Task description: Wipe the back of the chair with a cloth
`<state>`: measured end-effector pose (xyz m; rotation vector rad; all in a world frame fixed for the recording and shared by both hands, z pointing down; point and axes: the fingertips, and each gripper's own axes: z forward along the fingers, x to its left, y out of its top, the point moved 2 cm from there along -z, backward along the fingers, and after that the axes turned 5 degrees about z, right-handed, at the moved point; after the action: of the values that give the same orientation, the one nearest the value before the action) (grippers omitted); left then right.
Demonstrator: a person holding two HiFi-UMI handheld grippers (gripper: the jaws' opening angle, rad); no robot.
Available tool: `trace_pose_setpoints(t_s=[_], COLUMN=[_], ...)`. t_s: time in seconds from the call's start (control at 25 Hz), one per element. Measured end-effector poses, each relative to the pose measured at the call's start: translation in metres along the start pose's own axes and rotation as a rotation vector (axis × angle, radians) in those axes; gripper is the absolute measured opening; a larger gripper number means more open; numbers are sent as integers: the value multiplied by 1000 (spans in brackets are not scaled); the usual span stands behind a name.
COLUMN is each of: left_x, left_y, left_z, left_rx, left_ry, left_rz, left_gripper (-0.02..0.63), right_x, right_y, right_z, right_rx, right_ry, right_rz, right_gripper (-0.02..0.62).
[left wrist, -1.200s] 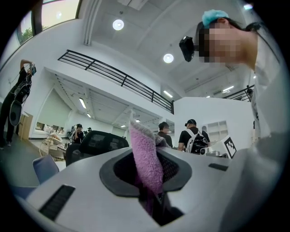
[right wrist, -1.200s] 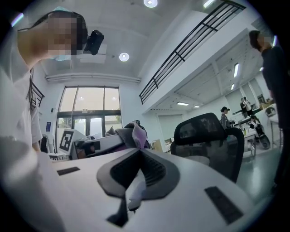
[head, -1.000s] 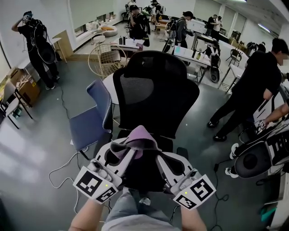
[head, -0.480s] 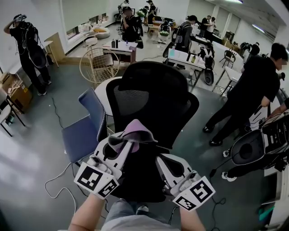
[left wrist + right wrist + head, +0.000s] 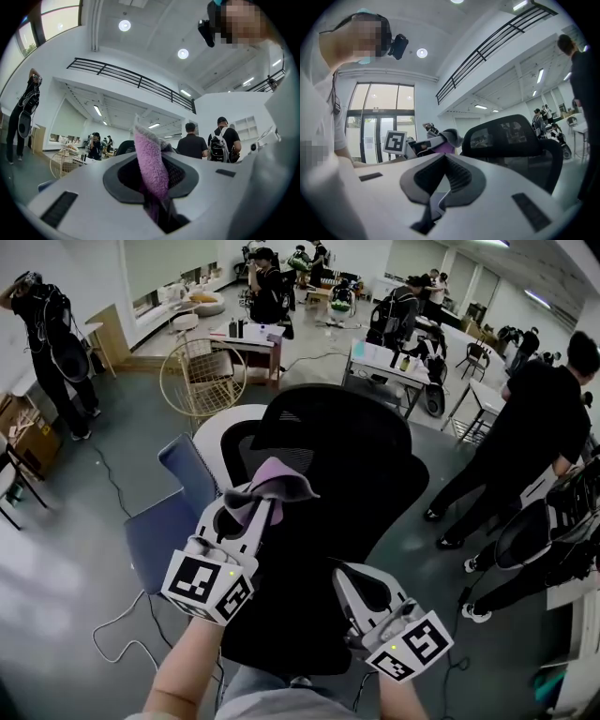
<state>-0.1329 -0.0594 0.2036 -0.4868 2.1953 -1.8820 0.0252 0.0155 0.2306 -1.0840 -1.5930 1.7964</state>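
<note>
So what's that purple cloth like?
The cloth is fluffy, like a towel, pale purple with a grey edge. It is crumpled and pinched between the shut jaws of the left gripper, sticking up past them. It sits by the upper back of the black chair; whether it touches is unclear.

Right gripper (image 5: 444, 163), jaws together and empty, faces the black chair (image 5: 511, 136).

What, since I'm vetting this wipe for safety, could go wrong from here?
1. The left gripper pinches only a fold of the cloth; dragging it over the chair back might pull it loose.
2. The right gripper is shut on nothing and off the chair back, which may swing away under pressure.
</note>
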Motion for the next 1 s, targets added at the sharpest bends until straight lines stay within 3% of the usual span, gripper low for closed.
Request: trace_pose_setpoints(t_s=[0.68,1.0], left_x=[63,44], left_y=[-29,-33], left_z=[84,109], left_rx=[68,64], left_ry=[38,-39], left_rz=[65,52], left_gripper=[78,78], right_x=[-36,-43], right_y=[-3,-5], right_z=[28,23], right_rx=[14,25], right_ry=[-94,-157], right_rz=[23,31], right_gripper=[8,8])
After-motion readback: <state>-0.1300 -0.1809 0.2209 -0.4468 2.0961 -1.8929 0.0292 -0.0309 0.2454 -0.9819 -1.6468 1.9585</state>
